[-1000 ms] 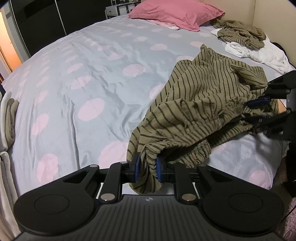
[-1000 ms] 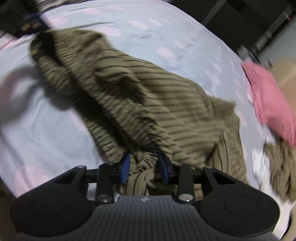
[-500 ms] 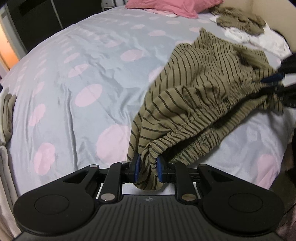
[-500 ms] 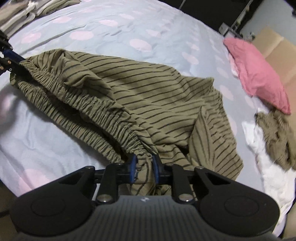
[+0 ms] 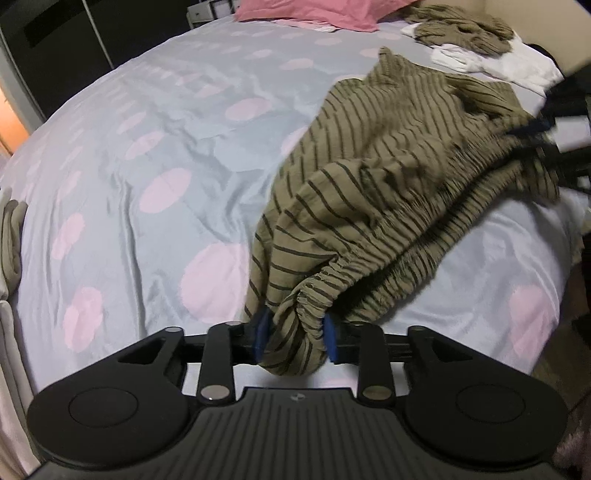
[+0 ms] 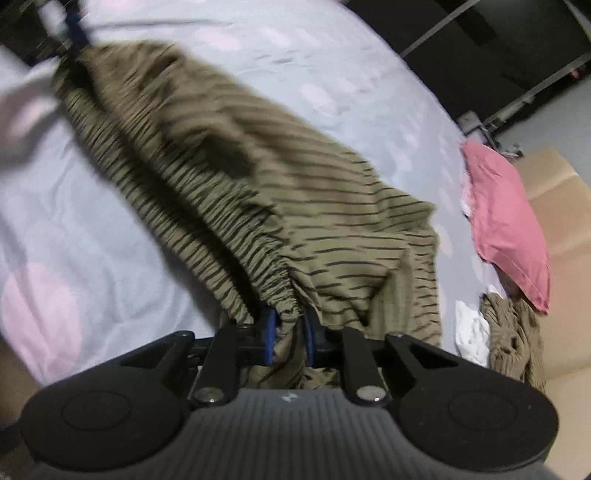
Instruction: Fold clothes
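The left gripper (image 5: 295,338) and right gripper (image 6: 289,334) each clamp an end of the elastic waistband (image 5: 399,236) of the striped olive trousers (image 5: 388,155), stretched above the dotted bedsheet (image 5: 155,155). Doing this well likely means keeping even tension, levelling both ends, then lowering the legs flat without bunching.

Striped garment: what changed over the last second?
The striped garment got pulled taut between the left gripper and right gripper, its elastic waistband stretched nearly straight. Both grips unchanged, nothing let go. The pink pillow and clothes pile stayed put.
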The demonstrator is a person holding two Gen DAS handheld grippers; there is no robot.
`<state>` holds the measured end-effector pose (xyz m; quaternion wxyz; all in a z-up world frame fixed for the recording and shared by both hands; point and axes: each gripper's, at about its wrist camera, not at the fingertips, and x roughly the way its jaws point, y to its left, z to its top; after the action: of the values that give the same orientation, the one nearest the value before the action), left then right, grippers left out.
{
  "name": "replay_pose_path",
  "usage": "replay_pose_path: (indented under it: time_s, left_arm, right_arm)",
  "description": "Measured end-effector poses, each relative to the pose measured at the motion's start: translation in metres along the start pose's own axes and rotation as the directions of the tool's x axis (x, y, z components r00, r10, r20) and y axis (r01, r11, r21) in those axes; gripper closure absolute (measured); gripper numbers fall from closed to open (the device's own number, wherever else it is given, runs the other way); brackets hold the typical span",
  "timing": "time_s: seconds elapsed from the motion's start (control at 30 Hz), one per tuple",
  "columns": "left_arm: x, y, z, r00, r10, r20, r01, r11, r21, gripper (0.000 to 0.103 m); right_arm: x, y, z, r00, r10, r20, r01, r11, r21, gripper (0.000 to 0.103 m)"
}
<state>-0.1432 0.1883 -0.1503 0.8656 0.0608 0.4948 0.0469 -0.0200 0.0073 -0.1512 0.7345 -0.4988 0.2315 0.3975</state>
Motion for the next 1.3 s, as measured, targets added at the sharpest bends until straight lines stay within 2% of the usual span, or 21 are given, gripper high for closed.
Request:
replay_pose_path:
  time_s: [0.13,0.27,0.3,0.37,0.47,0.53,0.77,0.9,1.03,1.1,1.23,1.3]
  left_arm:
    - [0.001,-0.006,-0.003,1.0,0.014,0.005,-0.014,1.0,0.008,0.07]
    - [0.008,-0.004,-0.002,0.999,0.032,-0.011,-0.032,0.999,0.0,0.07]
    - [0.009,-0.003,-0.002,0.999,0.032,-0.013,-0.032,0.999,-0.002,0.071]
    - [0.008,0.0,-0.002,1.0,0.028,-0.012,-0.028,1.0,-0.01,0.08]
    - [0.001,0.004,0.001,1.0,0.025,0.004,-0.025,0.999,-0.028,0.09]
    - [-0.01,0.01,0.004,0.999,0.026,0.036,-0.024,0.998,-0.054,0.093]
    - [-0.073,0.03,0.028,0.986,0.045,0.159,-0.029,0.994,-0.103,0.097]
    - [-0.124,0.043,0.05,0.97,0.037,0.24,-0.01,0.994,-0.113,0.098]
    - [-0.186,0.048,0.077,0.941,0.071,0.332,-0.057,0.997,-0.052,0.098]
    - [-0.222,0.05,0.092,0.92,0.09,0.382,-0.084,0.996,-0.034,0.098]
    - [-0.285,0.053,0.12,0.88,0.132,0.456,-0.144,0.99,-0.009,0.098]
    - [-0.307,0.057,0.135,0.867,0.154,0.473,-0.173,0.985,-0.003,0.098]
  right_arm:
    - [-0.003,-0.01,0.002,1.0,-0.007,0.018,0.006,0.999,0.046,0.086]
    - [0.009,0.001,-0.003,1.0,0.018,-0.019,-0.019,1.0,-0.024,0.084]
    - [0.014,0.006,-0.005,0.999,0.03,-0.034,-0.032,0.998,-0.055,0.084]
    - [0.017,0.012,-0.007,0.999,0.031,-0.04,-0.034,0.996,-0.082,0.084]
    - [0.011,0.003,-0.002,1.0,0.023,-0.009,-0.023,0.999,-0.036,0.088]
    - [0.0,-0.006,0.003,1.0,-0.006,0.027,0.006,1.0,-0.008,0.088]
    - [-0.053,-0.043,0.026,0.984,-0.101,0.147,0.09,0.993,0.082,0.089]
    - [-0.096,-0.062,0.039,0.96,-0.169,0.221,0.154,0.984,0.085,0.09]
    - [-0.152,-0.092,0.054,0.928,-0.226,0.295,0.202,0.973,0.111,0.09]
    - [-0.182,-0.108,0.062,0.906,-0.256,0.337,0.224,0.966,0.132,0.09]
    - [-0.243,-0.136,0.082,0.838,-0.343,0.424,0.311,0.939,0.144,0.09]
    - [-0.266,-0.151,0.093,0.817,-0.359,0.451,0.327,0.933,0.151,0.09]
